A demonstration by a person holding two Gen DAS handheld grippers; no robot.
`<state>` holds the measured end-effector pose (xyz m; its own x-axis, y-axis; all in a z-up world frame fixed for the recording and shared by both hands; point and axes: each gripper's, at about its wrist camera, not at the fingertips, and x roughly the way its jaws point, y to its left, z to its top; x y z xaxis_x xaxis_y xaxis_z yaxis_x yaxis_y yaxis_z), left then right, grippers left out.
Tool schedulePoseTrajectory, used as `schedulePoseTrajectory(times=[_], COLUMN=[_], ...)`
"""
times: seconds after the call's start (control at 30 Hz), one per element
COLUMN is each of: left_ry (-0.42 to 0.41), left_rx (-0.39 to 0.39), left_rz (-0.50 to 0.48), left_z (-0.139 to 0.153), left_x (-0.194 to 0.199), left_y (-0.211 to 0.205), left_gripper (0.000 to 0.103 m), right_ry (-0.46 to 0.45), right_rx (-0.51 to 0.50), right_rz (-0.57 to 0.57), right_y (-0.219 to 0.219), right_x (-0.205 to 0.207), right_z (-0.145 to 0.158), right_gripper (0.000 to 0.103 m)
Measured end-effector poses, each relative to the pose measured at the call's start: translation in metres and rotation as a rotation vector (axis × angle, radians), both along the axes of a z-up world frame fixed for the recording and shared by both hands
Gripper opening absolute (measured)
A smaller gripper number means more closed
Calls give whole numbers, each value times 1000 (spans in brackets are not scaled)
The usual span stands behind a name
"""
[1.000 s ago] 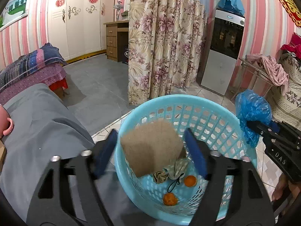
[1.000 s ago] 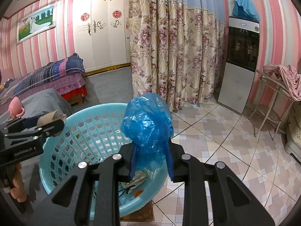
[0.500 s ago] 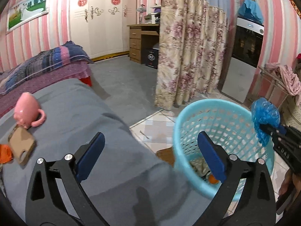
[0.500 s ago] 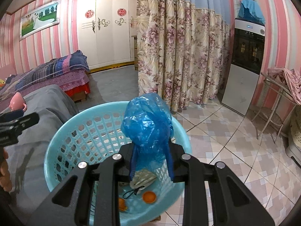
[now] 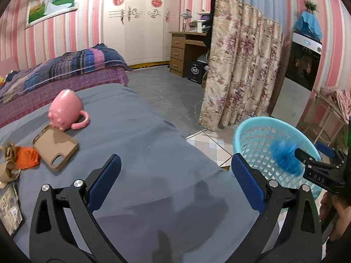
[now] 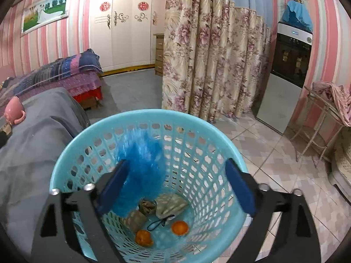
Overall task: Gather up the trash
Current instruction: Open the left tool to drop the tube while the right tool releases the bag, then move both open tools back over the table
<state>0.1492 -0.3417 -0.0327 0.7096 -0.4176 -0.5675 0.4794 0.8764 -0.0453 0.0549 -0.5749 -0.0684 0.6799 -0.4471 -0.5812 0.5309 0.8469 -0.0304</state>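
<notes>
Right wrist view: right gripper (image 6: 177,186) has its fingers spread over the blue basket (image 6: 219,135), the blue plastic bag (image 6: 140,160) blurred, dropping inside (release step, I judge). Left gripper (image 5: 175,184) hangs open above the bed (image 5: 142,153); next comes the orange scrap (image 5: 27,157).

A pink ceramic mug (image 5: 65,109) lies tipped on the grey-sheeted bed (image 5: 140,153), touching a tan phone case (image 5: 56,148). Beyond hang a floral curtain (image 5: 239,70) and a framed landscape picture (image 5: 52,2).
</notes>
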Motion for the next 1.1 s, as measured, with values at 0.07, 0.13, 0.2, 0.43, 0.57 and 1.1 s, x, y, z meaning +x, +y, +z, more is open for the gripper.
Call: schedulePoseTrajectory(times=[0.07,0.13,0.2,0.43,0.57,1.1], left_ry=[-1,-2,-4,-19,-53,-83], left_rx=[-4,-5,-9,-26,-14,17], left_rz=[16,27,38,93,121,317], left_z=[3,5,8,20,32,48], left_x=[0,-1,-2,-3,-7,-21], left_y=[10,16,24,57,76,199], left_gripper=[97,97,97,97,97,97], right_ry=[6,17,18,7,-6,-70], right_rx=[4,2,-3,-15,-3,0], right_rz=[-2,0,4,19,16,206], right_y=[2,5,8,24,29,136], right_x=[0,2,3,5,5,44], right_z=[0,2,4,16,22,56], right_gripper=[96,97,97,97,98,98])
